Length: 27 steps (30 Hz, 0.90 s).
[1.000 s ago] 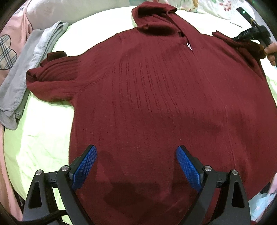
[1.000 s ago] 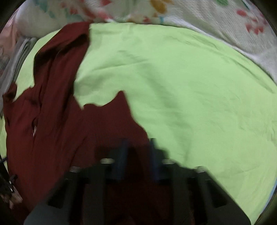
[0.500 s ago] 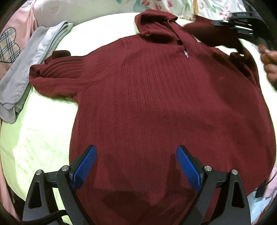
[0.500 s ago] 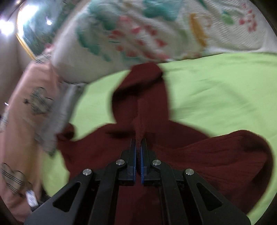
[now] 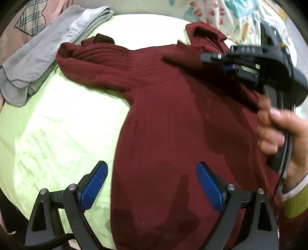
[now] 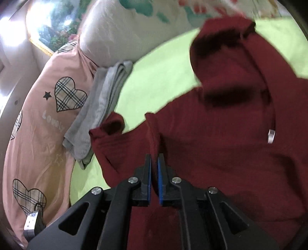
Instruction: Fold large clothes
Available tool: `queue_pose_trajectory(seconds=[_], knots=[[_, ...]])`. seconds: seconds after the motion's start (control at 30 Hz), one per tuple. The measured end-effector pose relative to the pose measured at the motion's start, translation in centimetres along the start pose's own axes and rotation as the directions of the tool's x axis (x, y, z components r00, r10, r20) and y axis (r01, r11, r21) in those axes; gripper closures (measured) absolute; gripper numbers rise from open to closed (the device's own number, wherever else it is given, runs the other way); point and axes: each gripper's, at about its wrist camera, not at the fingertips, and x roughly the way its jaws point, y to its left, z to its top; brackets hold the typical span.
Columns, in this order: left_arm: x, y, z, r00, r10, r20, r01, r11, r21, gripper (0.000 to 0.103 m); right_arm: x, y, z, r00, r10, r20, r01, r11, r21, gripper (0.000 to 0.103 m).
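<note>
**Right sleeve carried across the sweater's chest**

A dark red knitted sweater (image 5: 173,119) lies face up on the lime-green bed sheet (image 5: 57,125), filling the middle and right of the left wrist view, its collar toward the floral pillow (image 5: 221,13) at the top. One sleeve (image 5: 92,63) is already doubled back on itself at the upper left, just beside a folded grey garment (image 5: 44,50) that rests near a pink heart-print pillow (image 6: 38,134).

The right hand-held gripper (image 6: 153,169) has a narrow ridge of the red knit (image 6: 154,138) between its blue pads. The jaws have just been opening a little, with only a thin gap showing and the cloth still between them, so the pinch looks to be loosening rather than fully let go. In the left wrist view this tool sits at the upper right, held by the person's hand (image 5: 279,130), with fabric draped below it. The fabric is probably held this way so the sleeve lands across the chest and narrows the body.

The left hand-held gripper (image 5: 152,184) hovers over the hem at the bottom of the frame, jaws wide apart and holding nothing, probably waiting to take the lower edge.
</note>
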Motion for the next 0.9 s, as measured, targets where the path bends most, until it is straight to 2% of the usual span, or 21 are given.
queue_pose_trajectory(seconds=[0.07, 0.13, 0.17, 0.27, 0.4, 0.53, 0.6, 0.67, 0.77, 0.83, 0.9], knots=[[-0.4, 0.4, 0.2, 1.000, -0.015, 0.006, 0.015, 1.000, -0.012, 0.009, -0.2, -0.5, -0.5, 1.000, 0.023, -0.018, -0.023, 0.999, 0.025, 0.081], [-0.7, 0.6, 1.2, 0.999, -0.047, 0.018, 0.047, 0.998, -0.031, 0.009, -1.6, -0.7, -1.0, 1.000, 0.029, 0.007, -0.029, 0.999, 0.027, 0.064], [-0.7, 0.5, 1.2, 0.998, -0.056, 0.024, 0.056, 0.998, -0.035, 0.009, -2.7, -0.8, -1.2, 0.999, 0.029, 0.029, -0.029, 0.999, 0.028, 0.062], [-0.5, 0.4, 3.9, 0.993, -0.100, 0.065, 0.103, 0.993, -0.055, 0.009, -5.8, -1.4, -1.8, 0.997, 0.015, 0.081, -0.018, 0.999, 0.037, 0.061], [1.5, 0.0, 8.3, 0.990, -0.122, 0.074, 0.127, 0.989, -0.074, 0.009, -11.0, -3.5, -2.9, 0.987, -0.042, 0.157, 0.029, 0.996, 0.085, 0.061], [5.1, 0.0, 12.4, 0.993, -0.117, 0.019, 0.118, 0.990, -0.078, 0.009, -15.7, -6.2, -4.2, 0.968, -0.125, 0.218, 0.093, 0.984, 0.152, 0.060], [6.5, 0.3, 13.7, 0.995, -0.098, -0.004, 0.097, 0.991, -0.092, 0.010, -17.7, -7.7, -5.0, 0.958, -0.161, 0.236, 0.118, 0.975, 0.186, 0.060], [6.7, 0.7, 14.4, 0.994, -0.113, -0.005, 0.112, 0.988, -0.109, 0.010, -19.3, -9.0, -5.7, 0.954, -0.182, 0.240, 0.133, 0.969, 0.207, 0.060], [7.1, 1.0, 14.6, 0.995, -0.096, -0.020, 0.093, 0.989, -0.119, 0.010, -20.0, -10.2, -6.2, 0.947, -0.218, 0.235, 0.166, 0.961, 0.221, 0.059], [6.4, 1.1, 14.1, 0.992, -0.124, -0.002, 0.122, 0.985, -0.125, 0.010, -19.2, -10.0, -5.5, 0.953, -0.216, 0.213, 0.174, 0.964, 0.199, 0.059], [6.0, 0.7, 13.8, 0.990, -0.140, 0.010, 0.140, 0.984, -0.113, 0.010, -17.5, -8.8, -4.1, 0.963, -0.195, 0.185, 0.173, 0.976, 0.128, 0.059]])
